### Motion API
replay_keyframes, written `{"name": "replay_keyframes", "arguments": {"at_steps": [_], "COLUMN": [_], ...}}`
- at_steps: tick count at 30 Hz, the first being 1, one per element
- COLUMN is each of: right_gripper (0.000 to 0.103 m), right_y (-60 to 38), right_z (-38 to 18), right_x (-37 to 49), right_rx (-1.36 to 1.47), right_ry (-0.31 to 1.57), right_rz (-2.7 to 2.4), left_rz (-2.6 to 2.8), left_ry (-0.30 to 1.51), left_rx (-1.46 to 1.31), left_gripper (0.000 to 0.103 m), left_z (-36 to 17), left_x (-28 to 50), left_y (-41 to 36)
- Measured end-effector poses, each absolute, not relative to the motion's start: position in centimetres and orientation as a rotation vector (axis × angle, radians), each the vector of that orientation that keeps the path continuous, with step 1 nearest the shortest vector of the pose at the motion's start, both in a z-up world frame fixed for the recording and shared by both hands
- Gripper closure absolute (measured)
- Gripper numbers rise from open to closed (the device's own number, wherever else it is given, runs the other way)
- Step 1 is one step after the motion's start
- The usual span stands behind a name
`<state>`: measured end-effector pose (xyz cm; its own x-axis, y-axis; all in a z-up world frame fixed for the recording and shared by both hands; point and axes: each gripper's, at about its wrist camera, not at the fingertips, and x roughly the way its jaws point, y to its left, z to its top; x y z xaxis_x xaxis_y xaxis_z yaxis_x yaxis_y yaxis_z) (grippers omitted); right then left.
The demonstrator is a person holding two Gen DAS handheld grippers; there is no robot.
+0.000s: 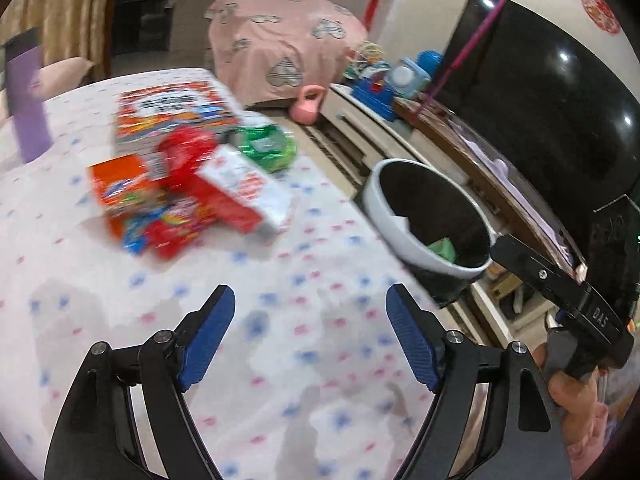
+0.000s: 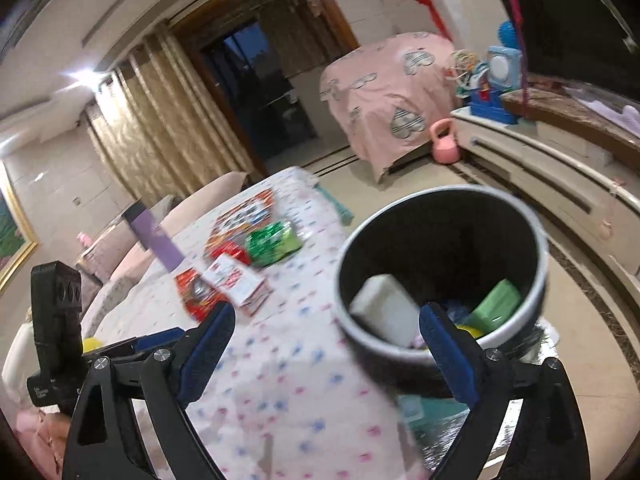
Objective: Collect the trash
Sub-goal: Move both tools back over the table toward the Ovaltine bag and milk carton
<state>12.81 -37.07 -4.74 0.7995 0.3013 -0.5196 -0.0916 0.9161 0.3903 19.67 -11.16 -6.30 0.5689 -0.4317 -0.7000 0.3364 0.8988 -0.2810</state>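
Left wrist view shows the left claw (image 1: 310,312) spread wide and empty over the desk (image 1: 280,360); the right claw (image 2: 326,330) likewise gapes. Blur could spoil aim, nudging wrappers (image 1: 180,196) off the desk instead of into the bin (image 2: 440,264). They lie heaped mid-desk, crinkled, red and orange.

A: The heap of red and orange snack packets (image 1: 168,200) on the table is motion-blurred; no print is legible.

B: The white-rimmed round bin (image 2: 536,236) blurs too. Its base is hidden, and the white block (image 2: 384,312) inside is partly covered by the rim.
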Motion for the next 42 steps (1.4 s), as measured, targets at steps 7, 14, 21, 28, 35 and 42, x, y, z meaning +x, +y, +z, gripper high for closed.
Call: {"name": "replay_keyframes", "arguments": {"at_steps": [7, 14, 21, 28, 35, 42], "right_gripper": [0.008, 0.008, 0.008, 0.008, 0.008, 0.008], "right_y": [-32.5, -29.2, -26.7, -25.0, -23.9, -23.2], "right_z": [-5.7, -6.7, -7.1, -6.9, -7.0, -7.5], "right_x": [13.0, 14.1, 15.5, 17.1, 19.4, 21.9], "right_rx": [0.321, 0.258, 0.196, 0.139, 0.098, 0.045], "right_ry": [0.656, 0.704, 0.734, 0.726, 0.733, 0.758], "right_rz": [0.288, 0.346, 0.386, 0.425, 0.454, 0.474], "left_rz": [-0.356, -0.278, -0.223, -0.231, -0.239, -0.248], "left_ry": [0.872, 0.88, 0.856, 0.846, 0.843, 0.859], "left_rx": [-0.176, -0.207, -0.213, -0.23, -0.233, -0.207], "left_gripper": [0.017, 0.014, 0.013, 0.013, 0.013, 0.013], "left_z": [-7.3, -8.2, -8.4, -8.4, -8.4, -8.9], "left_x": [18.8, 18.6, 18.8, 19.9, 22.7, 26.0], "left_y": [-6.0, -2.6, -0.6, 0.5, 0.9, 0.6]}}
